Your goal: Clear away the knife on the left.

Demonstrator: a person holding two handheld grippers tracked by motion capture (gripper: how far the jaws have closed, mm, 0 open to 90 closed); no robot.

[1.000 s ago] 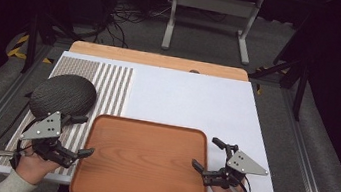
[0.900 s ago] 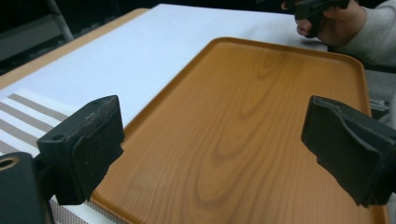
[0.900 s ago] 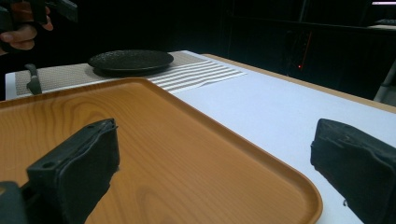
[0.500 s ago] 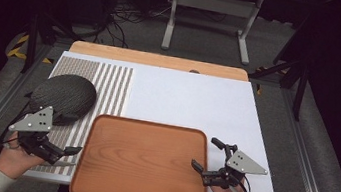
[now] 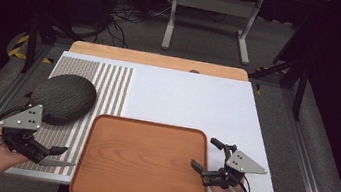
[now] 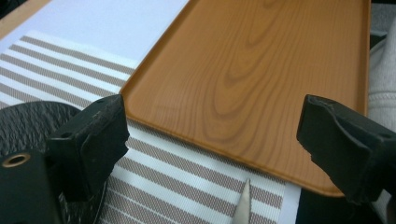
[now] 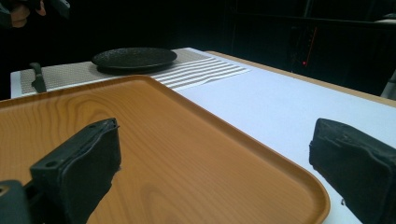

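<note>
Big white table sheet (image 5: pixel 193 99) underneath everything, smooth and flat. On it the rounded-corner, wood-grain tray (image 5: pixel 144 160) sits near the front edge. Left of that, a woven striped placemat (image 5: pixel 109 87) carries a dark, textured oval plate (image 5: pixel 63 97). Left gripper (image 5: pixel 56 156) hovers over the mat, jaws wide, empty. Right gripper (image 5: pixel 207 158) straddles the tray's right rim, spread apart, empty.

Quick count of what's on the table: one wooden tray (image 5: pixel 143 163), one dark round plate (image 5: pixel 63 97), one striped placemat (image 5: pixel 109 87), and one big white sheet (image 5: pixel 193 101) under it all. There's also a single thin silvery blade (image 6: pixel 243 205) lying on the mat, can't tell what kind. Two grippers, the left one (image 5: pixel 56 156) and the right one (image 5: pixel 207 158), each with two black jaws.
</note>
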